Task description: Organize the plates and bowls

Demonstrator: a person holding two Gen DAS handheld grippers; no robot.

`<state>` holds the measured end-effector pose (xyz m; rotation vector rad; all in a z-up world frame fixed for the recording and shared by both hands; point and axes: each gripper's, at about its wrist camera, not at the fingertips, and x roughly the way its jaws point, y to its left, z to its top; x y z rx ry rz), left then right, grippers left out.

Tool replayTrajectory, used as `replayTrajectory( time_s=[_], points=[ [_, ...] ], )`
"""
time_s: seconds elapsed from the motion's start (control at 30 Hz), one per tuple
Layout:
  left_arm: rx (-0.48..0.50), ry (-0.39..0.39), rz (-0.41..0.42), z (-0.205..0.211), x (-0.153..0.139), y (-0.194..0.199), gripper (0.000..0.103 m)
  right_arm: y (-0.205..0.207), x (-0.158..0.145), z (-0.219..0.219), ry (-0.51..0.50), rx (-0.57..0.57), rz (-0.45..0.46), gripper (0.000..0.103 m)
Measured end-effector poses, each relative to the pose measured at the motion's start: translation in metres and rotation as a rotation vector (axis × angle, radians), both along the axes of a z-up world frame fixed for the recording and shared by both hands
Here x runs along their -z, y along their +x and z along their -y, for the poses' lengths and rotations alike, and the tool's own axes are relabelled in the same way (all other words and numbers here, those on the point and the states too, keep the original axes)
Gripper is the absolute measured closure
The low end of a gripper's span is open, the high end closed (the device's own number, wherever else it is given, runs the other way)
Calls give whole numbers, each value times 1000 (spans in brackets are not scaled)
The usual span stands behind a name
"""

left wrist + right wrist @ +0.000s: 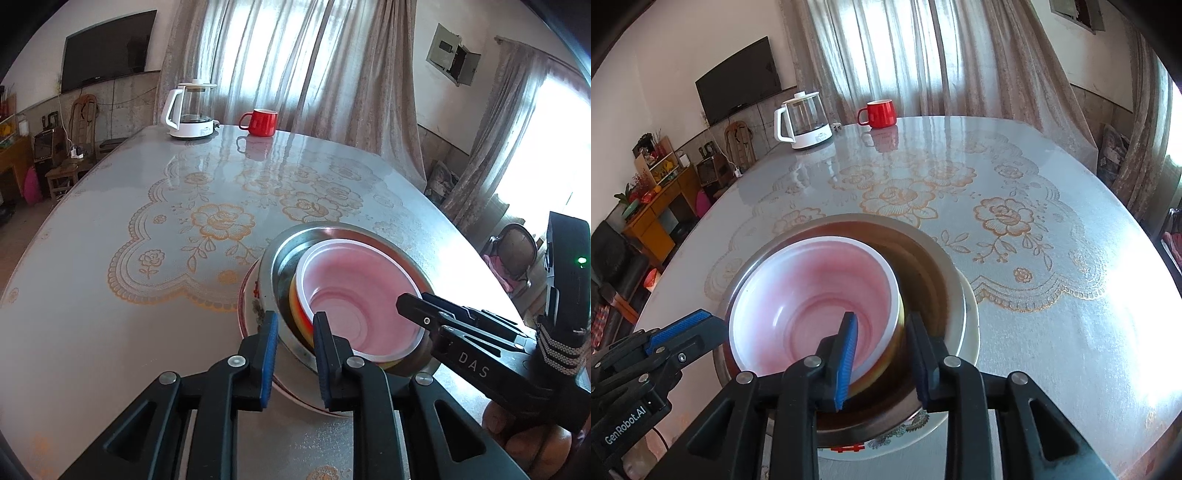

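The table (pixel 92 258), under a glossy cloth with gold lace flowers, took up most of both views, and its far half lay bare up to a glass kettle (pixel 192 110) and a red mug (pixel 260 122) near the far edge, well apart from the stack. Open cloth ran wide to the left of the stack in the left wrist view and to the right of it in the right wrist view.

The stack sat near the table's near edge: a white plate (pixel 971 325) at the bottom, a steel bowl (pixel 288 251) on it, and a pink-lined bowl (pixel 354 295) nested inside, pushed against the steel bowl's wall (its striped orange outside showed in the gap).

The left gripper (pixel 295 354) straddled the steel bowl's near rim, its blue pads parted, not visibly pressing the metal. The right gripper (pixel 882 354) straddled the pink-lined bowl's near wall, one pad inside and one outside, fingers apart with a gap showing by the wall. In the left wrist view the right gripper's tips reached over the bowl's right rim.
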<state>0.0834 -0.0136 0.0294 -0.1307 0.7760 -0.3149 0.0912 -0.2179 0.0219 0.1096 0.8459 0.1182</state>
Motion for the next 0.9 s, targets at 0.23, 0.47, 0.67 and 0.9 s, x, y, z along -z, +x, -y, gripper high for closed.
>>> replayTrajectory(
  time_s=[0.23,0.47,0.67,0.9],
  points=[
    [-63,31,28,-11,8,-8,71,-21,-8,4,8,38,75,74],
    [-144,86,105,-22,18,-24,55,-58,-17,2,-41,148,215,64],
    [-164,93,118,-22,24,-35,48,-72,-18,-1,-64,195,244,62],
    [-156,107,156,-15,22,-54,44,-83,-17,-5,-104,232,268,62]
  ],
)
